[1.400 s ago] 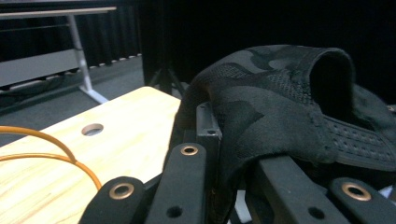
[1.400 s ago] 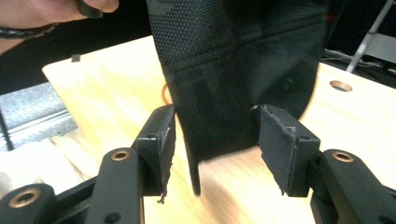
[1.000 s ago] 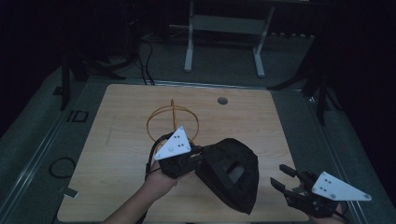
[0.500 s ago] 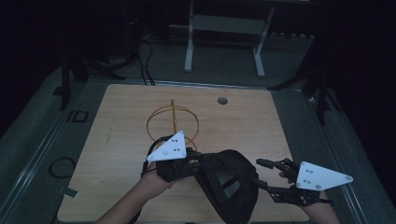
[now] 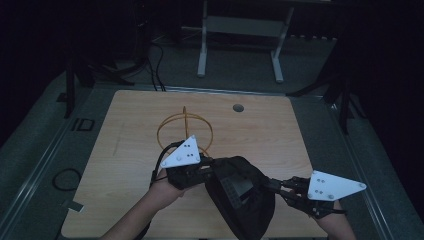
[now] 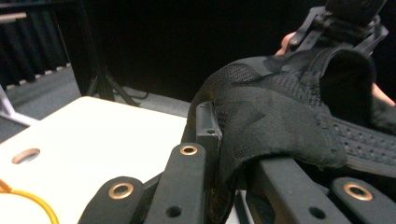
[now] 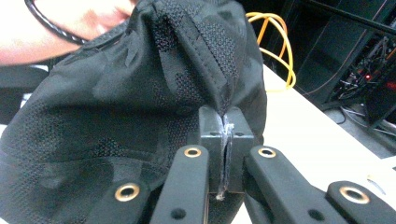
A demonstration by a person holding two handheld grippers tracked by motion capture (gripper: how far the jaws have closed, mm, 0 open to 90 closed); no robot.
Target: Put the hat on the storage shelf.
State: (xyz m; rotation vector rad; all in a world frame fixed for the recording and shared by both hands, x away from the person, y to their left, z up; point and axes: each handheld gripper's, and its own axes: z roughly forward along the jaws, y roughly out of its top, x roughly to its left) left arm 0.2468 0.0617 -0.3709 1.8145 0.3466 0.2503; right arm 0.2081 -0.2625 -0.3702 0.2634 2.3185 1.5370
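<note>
One black mesh cap point(image 5: 240, 192), soft, light, limp; hangs over the worktop point(image 5: 125, 150) between my tongs. Left tongs point(image 5: 202, 172) pinch its fabric edge; right tongs point(image 7: 225, 140), just closing, clamp a seam fold. Best hold: stitched seams.

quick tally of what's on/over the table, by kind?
Black mesh bag: 1
Yellow wire ring stand: 1
Hand-held gripper: 2, left and right, both clamped on the bag
Total: 4
</note>
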